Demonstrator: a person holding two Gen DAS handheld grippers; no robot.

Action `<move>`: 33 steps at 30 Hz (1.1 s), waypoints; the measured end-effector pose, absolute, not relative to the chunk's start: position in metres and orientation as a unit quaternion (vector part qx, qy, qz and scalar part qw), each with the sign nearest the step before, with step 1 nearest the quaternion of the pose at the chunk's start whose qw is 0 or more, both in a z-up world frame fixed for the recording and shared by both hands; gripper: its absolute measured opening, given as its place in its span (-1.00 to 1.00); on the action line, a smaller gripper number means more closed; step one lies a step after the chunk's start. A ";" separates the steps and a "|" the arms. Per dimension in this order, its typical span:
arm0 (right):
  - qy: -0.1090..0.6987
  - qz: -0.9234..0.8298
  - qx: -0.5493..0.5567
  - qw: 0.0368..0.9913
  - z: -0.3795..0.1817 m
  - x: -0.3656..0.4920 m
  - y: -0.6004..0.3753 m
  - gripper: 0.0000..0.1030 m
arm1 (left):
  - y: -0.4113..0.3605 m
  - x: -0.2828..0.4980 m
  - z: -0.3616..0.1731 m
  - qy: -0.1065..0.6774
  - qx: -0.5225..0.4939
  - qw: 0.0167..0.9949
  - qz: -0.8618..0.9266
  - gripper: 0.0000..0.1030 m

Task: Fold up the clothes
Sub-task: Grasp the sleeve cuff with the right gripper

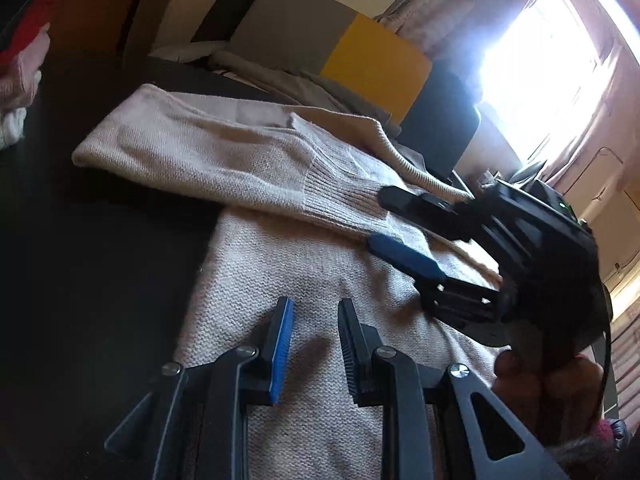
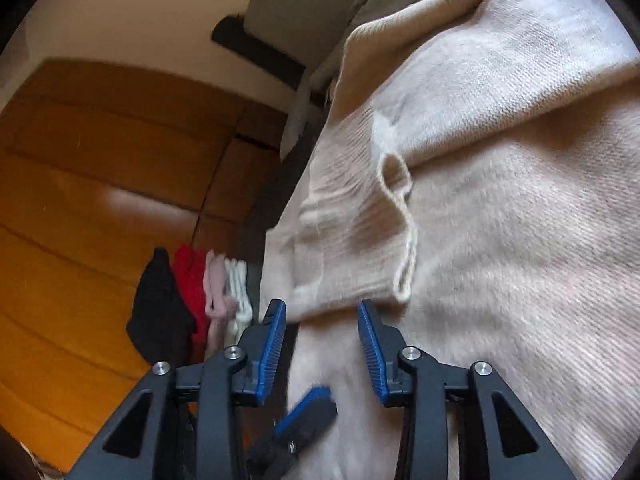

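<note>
Found the cream sweater [image 1: 280, 264] spread on the dark table [image 1: 100, 260]. Saw one sleeve [image 1: 200, 152] already laid across the body, its ribbed cuff [image 2: 352, 240] resting on the knit. Judged the fold as part done: sleeve brought in, body not yet doubled over, other sleeve out of sight.

Noted the left gripper [image 1: 316, 344] low over the sweater's body, jaws set to a narrow gap with only bare knit showing between the pads. Clamped nothing, as far as seen.

Noted the right gripper [image 2: 324, 352] at the cuff's end, jaws part open, cuff corner just ahead of the tips. Possibly brushed the rib with one pad; too blurred to be sure. Showed no grip.

Spotted no basket, box or drawer holding clothes. Made out instead a small pile of clothes [image 2: 192, 292] near the table's edge, black, red, pink and white, well apart from the sweater. Took those as finished, the sweater as the piece in hand.
</note>
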State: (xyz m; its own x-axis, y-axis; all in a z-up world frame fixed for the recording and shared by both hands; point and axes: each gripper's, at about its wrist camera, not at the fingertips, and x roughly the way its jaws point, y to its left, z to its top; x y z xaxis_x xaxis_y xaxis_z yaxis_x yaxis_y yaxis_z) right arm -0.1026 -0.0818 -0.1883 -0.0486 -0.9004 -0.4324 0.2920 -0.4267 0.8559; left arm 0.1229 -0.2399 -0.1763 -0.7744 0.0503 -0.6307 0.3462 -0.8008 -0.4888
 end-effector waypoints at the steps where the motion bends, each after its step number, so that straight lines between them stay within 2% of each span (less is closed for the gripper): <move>1: -0.299 -0.668 0.520 0.440 -0.189 -0.104 -0.084 -0.36 | -0.240 0.124 -0.177 0.306 0.323 0.082 -0.892 -0.56; 2: -0.303 -0.674 0.518 0.431 -0.190 -0.105 -0.086 -0.38 | -0.241 0.124 -0.177 0.308 0.321 0.080 -0.892 -0.56; 4: -0.295 -0.689 0.521 0.408 -0.193 -0.106 -0.093 -0.60 | -0.242 0.125 -0.178 0.313 0.317 0.077 -0.892 -0.56; 5: -0.292 -0.696 0.523 0.397 -0.194 -0.107 -0.096 -0.84 | -0.242 0.126 -0.177 0.316 0.315 0.075 -0.892 -0.56; 6: -0.279 -0.704 0.525 0.388 -0.195 -0.107 -0.102 -0.96 | -0.243 0.126 -0.177 0.318 0.313 0.074 -0.892 -0.56; 9: -0.249 -0.716 0.525 0.388 -0.189 -0.108 -0.114 -0.99 | -0.247 0.128 -0.176 0.337 0.311 0.063 -0.886 -0.56; 14: -0.169 -0.726 0.501 0.440 -0.139 -0.113 -0.135 -0.99 | -0.255 0.125 -0.178 0.368 0.313 0.052 -0.874 -0.56; 15: -0.173 -0.721 0.512 0.435 -0.139 -0.114 -0.132 -0.89 | -0.254 0.124 -0.178 0.365 0.313 0.053 -0.875 -0.56; 17: -0.197 -0.698 0.533 0.436 -0.144 -0.116 -0.126 -0.85 | -0.252 0.124 -0.178 0.363 0.310 0.056 -0.877 -0.56; 19: -0.225 -0.685 0.543 0.430 -0.155 -0.109 -0.114 -0.47 | -0.253 0.124 -0.179 0.365 0.307 0.055 -0.877 -0.56; 20: -0.239 -0.679 0.547 0.427 -0.161 -0.105 -0.107 -0.17 | -0.253 0.124 -0.179 0.366 0.306 0.055 -0.877 -0.56; 23: -0.273 -0.667 0.561 0.407 -0.181 -0.101 -0.095 -0.13 | -0.251 0.121 -0.180 0.361 0.306 0.057 -0.879 -0.56; 25: -0.308 -0.659 0.561 0.394 -0.191 -0.104 -0.095 -0.18 | -0.250 0.121 -0.181 0.359 0.304 0.058 -0.880 -0.56; 33: -0.362 -0.630 0.586 0.358 -0.194 -0.093 -0.100 -0.13 | -0.251 0.123 -0.186 0.366 0.292 0.050 -0.882 -0.56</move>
